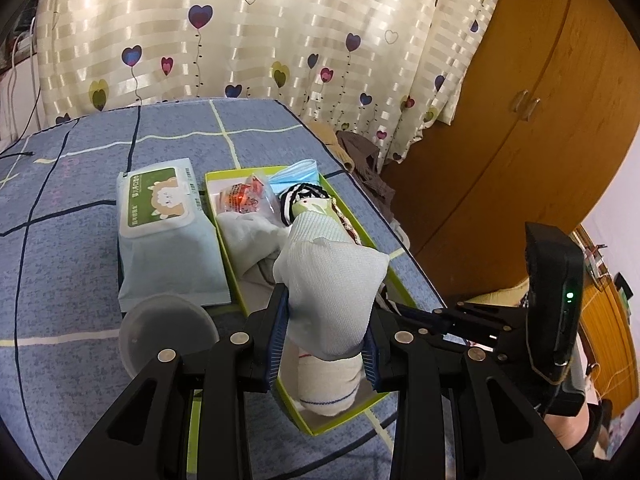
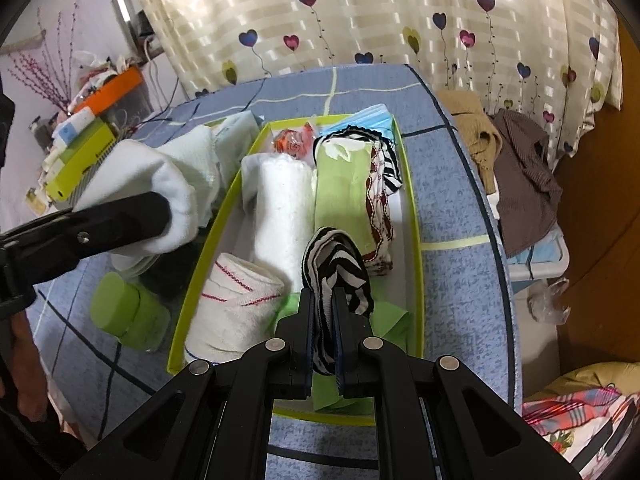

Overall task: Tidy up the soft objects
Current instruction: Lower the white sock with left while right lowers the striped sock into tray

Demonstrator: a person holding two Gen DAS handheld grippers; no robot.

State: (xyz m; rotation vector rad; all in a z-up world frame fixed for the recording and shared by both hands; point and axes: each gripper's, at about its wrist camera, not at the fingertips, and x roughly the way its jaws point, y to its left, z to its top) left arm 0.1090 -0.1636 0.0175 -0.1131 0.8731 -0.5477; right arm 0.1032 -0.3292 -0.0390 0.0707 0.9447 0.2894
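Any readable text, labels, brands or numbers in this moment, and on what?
Wipes pack: Chinese characters on its green label with the cartoon sheep, too blurred to read.
Orange-red packet in the box: a printed pattern, no legible text.
Boxes on the side shelf: no readable print.
Nothing else bears text.

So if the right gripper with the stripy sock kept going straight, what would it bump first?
Probably the green cloth lying in the green box, just beyond the striped sock that the right gripper holds. Depth is hard to judge here.
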